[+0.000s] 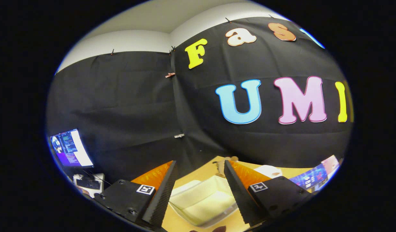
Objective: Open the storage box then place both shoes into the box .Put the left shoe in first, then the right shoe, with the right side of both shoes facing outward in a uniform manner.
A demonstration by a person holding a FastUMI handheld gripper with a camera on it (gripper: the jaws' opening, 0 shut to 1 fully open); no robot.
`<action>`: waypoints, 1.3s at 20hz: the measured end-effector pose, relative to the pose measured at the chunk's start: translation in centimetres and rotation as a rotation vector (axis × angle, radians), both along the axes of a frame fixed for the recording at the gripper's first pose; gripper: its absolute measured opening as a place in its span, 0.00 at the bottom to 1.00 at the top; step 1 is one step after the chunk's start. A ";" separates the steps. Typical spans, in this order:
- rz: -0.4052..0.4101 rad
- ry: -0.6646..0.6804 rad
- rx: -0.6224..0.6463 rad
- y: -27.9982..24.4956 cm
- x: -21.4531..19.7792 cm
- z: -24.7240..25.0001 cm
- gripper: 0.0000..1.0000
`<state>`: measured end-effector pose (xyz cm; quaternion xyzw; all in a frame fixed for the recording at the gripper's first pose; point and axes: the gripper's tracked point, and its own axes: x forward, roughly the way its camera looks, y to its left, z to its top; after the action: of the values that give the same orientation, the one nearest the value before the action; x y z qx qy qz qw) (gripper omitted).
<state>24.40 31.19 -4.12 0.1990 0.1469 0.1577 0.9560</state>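
Observation:
My gripper (200, 165) is held high and tilted up toward the booth's black wall, its two fingers spread wide with nothing between them. Below and between the fingers lies a pale cream storage box (202, 201) on the tan table (198, 172); whether its lid is on or lifted I cannot tell. Beyond the right finger a white rounded thing (268, 170), possibly a shoe, rests on the table, mostly hidden by that finger.
A lit monitor (70, 148) and a white device with a dark keypad (88, 183) stand off to the left of the left finger. A colourful printed item (310, 178) lies at the table's far right. A small brown object (221, 166) stands near the wall.

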 end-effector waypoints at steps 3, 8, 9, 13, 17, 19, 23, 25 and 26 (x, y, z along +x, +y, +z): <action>-0.092 0.079 -0.071 -5.5 -3.0 -2.3 0.95; -0.252 0.316 -0.110 -13.2 -9.8 -9.7 0.97; -0.258 0.377 -0.115 -14.3 -11.7 -11.5 0.97; -0.271 0.572 -0.134 -15.3 -16.6 -18.3 0.96; -0.268 0.694 -0.220 -15.3 -20.5 -24.9 0.90; -0.261 0.753 -0.254 -15.2 -21.9 -28.0 0.87; -0.230 0.795 -0.263 -14.1 -22.1 -32.6 0.79; -0.223 0.805 -0.295 -14.3 -21.8 -34.0 0.77; -0.228 0.812 -0.304 -14.5 -21.6 -34.7 0.73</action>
<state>2.84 16.67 -38.83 0.1169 0.5087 -0.0631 0.8506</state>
